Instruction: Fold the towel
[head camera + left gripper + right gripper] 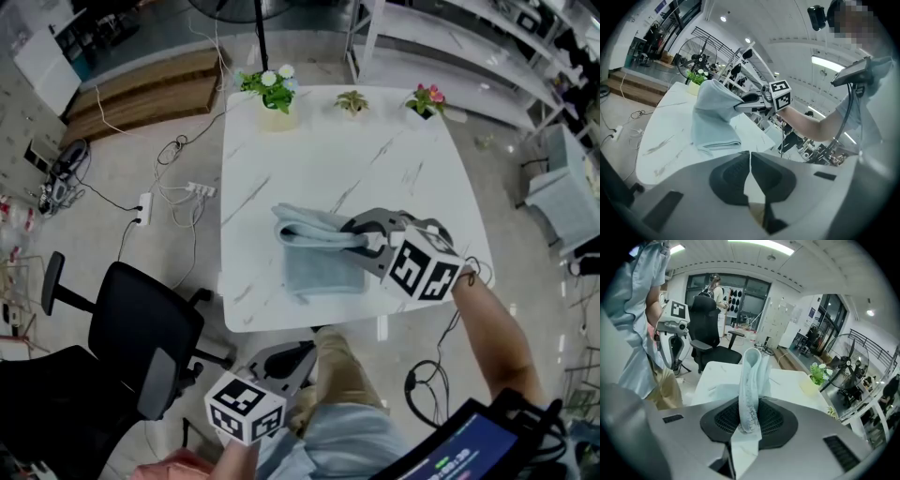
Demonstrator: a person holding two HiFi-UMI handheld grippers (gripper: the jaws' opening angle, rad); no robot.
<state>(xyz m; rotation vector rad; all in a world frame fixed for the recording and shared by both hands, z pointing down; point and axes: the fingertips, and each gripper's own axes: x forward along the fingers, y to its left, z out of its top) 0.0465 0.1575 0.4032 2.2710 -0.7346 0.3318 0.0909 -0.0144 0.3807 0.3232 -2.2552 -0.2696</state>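
A light blue towel (319, 251) lies partly folded on the white marble table (281, 169), near its front edge. My right gripper (361, 236) is shut on a fold of the towel (751, 390), which stands up between the black pads (776, 420) and is lifted above the table. From the left gripper view the towel (712, 117) hangs from that gripper in a draped peak. My left gripper (281, 366) is off the table below its front edge, near the person's lap, with its jaws shut on nothing (750, 173).
Three small flower pots (272, 94) stand along the table's far edge. A black office chair (131, 347) sits left of the table. Cables and a power strip (145, 208) lie on the floor. Shelving (487, 47) rises at the back right.
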